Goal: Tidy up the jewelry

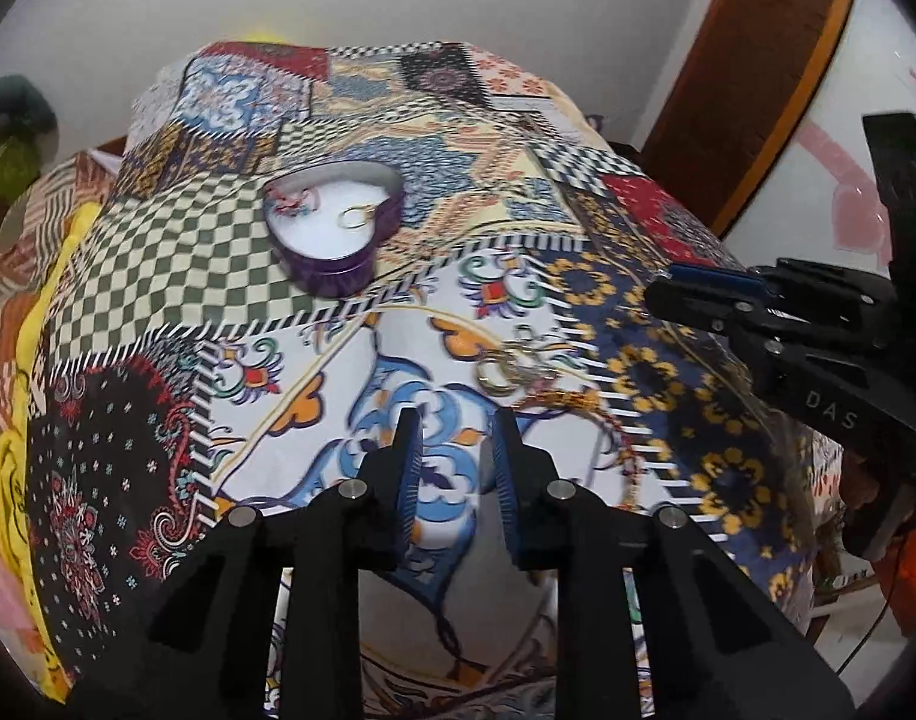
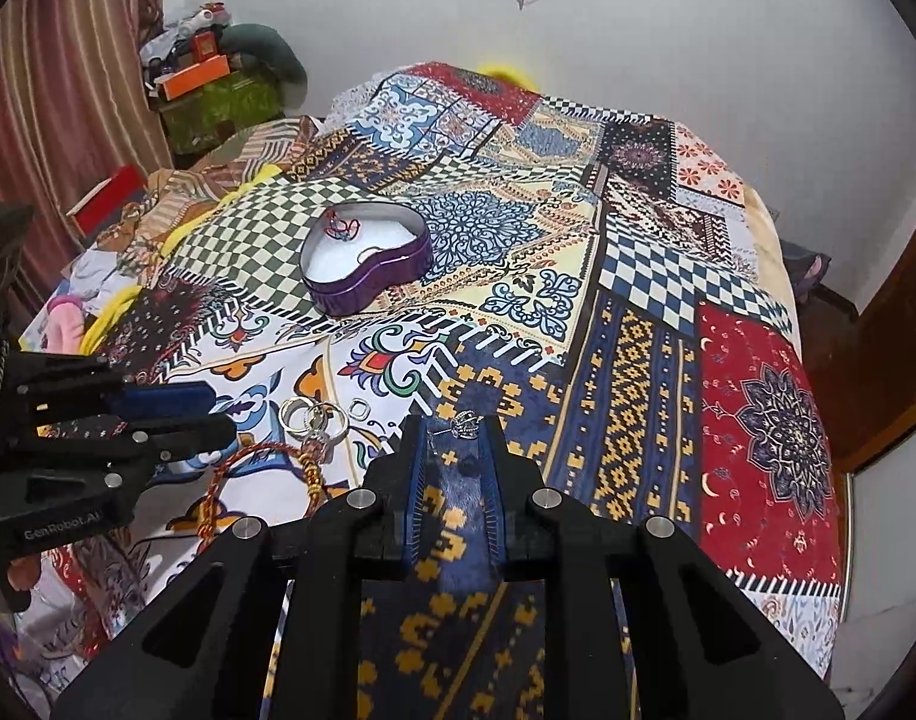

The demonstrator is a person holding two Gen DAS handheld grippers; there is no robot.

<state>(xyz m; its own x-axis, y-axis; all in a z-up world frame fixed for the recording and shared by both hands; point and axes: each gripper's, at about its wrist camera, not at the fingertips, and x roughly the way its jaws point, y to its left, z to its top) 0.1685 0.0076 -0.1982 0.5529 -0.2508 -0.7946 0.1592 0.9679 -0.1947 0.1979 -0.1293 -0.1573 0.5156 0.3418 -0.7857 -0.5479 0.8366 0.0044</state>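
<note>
Several rings lie bunched on the white-and-blue patch of the patchwork cloth, touching a twisted orange-and-red cord; one small squarish ring sits just beside them. In the left wrist view this cluster blurs into a gold tangle, hard to separate. Farther back stands a purple heart-shaped tin, open, with a gold hoop and a red-and-blue piece on its white lining; what that piece is cannot be made out.

Only the right wrist view shows a small silver ornate piece at the tips of the right tongs, which are nearly closed, seemingly pinching it by a thin post; the left view shows those tongs side-on, the piece hidden. The left tongs stand narrowly apart with nothing between them, near the ring cluster.

Whether a tabletop or bed lies under the cloth cannot be told.
</note>
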